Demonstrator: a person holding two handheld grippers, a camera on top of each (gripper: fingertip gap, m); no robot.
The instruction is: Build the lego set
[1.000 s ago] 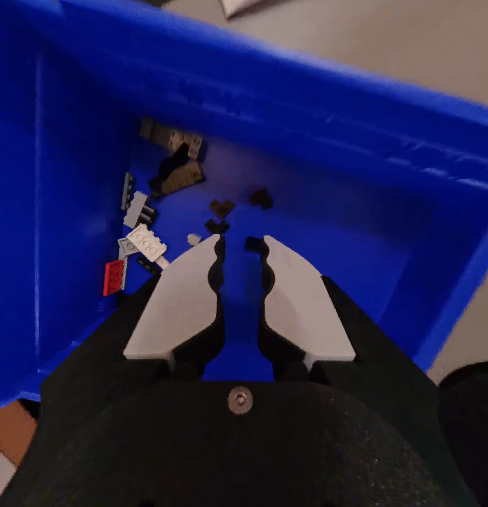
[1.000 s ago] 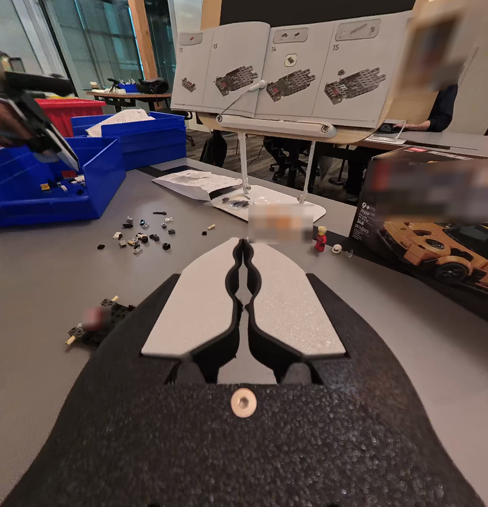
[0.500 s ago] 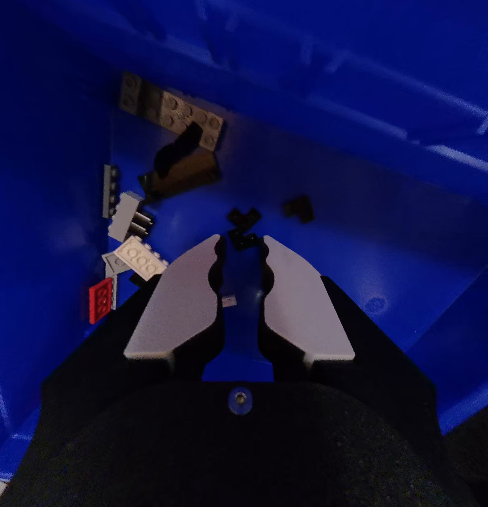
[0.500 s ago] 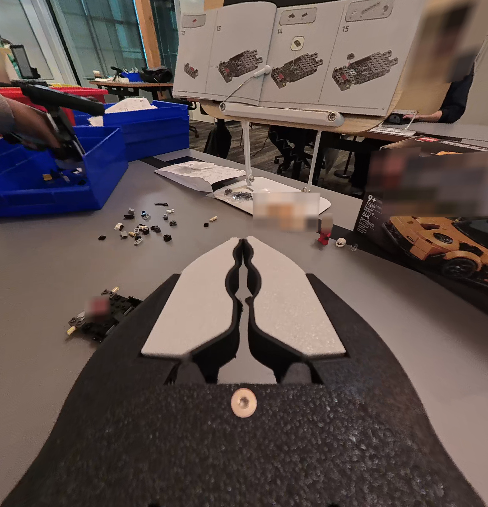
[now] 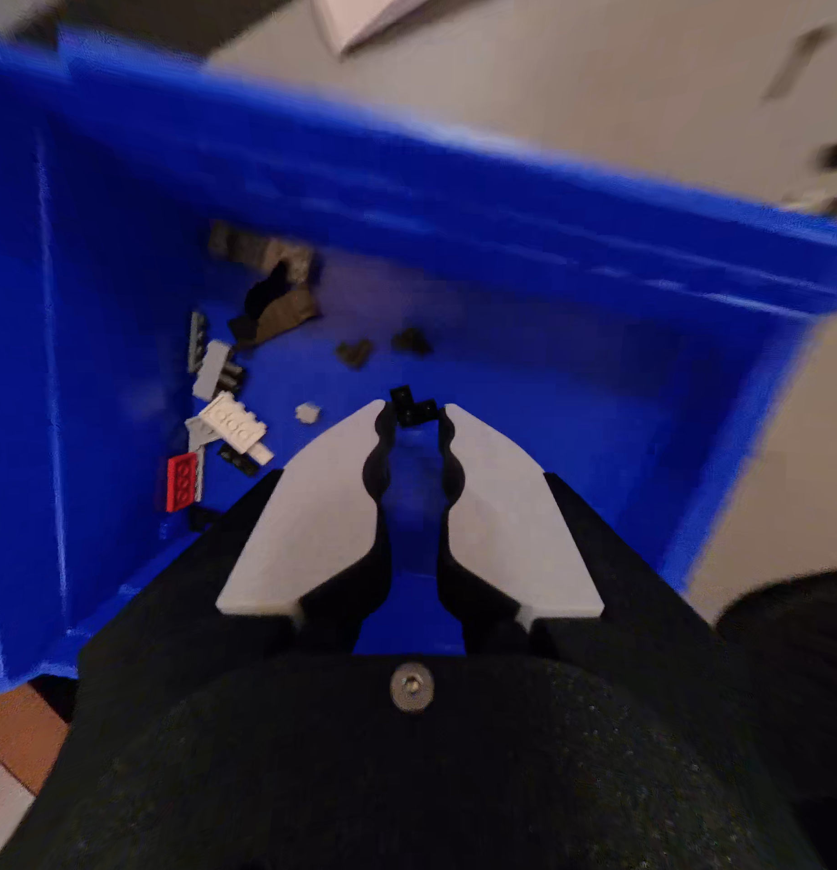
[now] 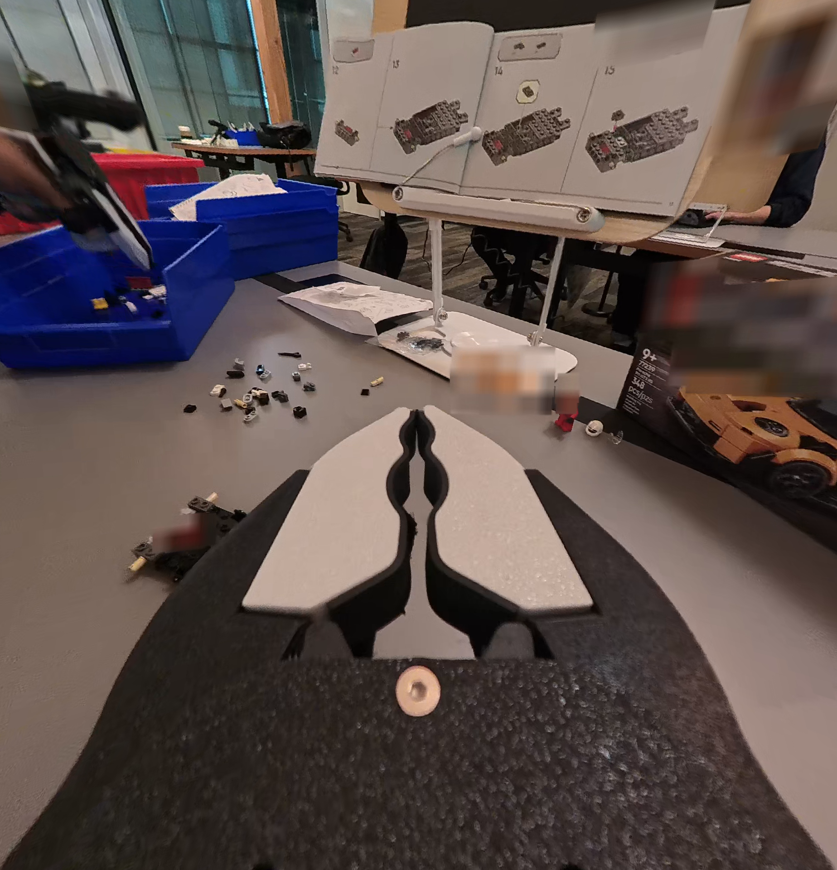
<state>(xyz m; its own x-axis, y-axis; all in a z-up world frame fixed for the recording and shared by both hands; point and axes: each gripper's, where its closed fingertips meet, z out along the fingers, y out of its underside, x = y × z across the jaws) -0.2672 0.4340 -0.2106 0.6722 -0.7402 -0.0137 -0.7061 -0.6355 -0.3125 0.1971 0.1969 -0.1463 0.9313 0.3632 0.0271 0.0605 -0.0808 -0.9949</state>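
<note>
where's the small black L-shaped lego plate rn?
In the left wrist view, the small black L-shaped lego plate sits pinched between the left gripper's fingertips, over the floor of the blue plastic bin, right of a tiny grey stud piece.

It was an office-like workroom; glass walls (image 6: 209, 84), further desks (image 6: 247, 153) with office chairs (image 6: 515, 277), carpeted floor (image 6: 458, 256) showed it.

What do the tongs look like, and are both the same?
Yes, they match. The left tongs and right tongs each have two pale grey fingers shaped like leaves, with wavy black rubbery inner edges. They sit on a bumpy black body with one round silver screw in the middle. No cables or markings show.
</note>
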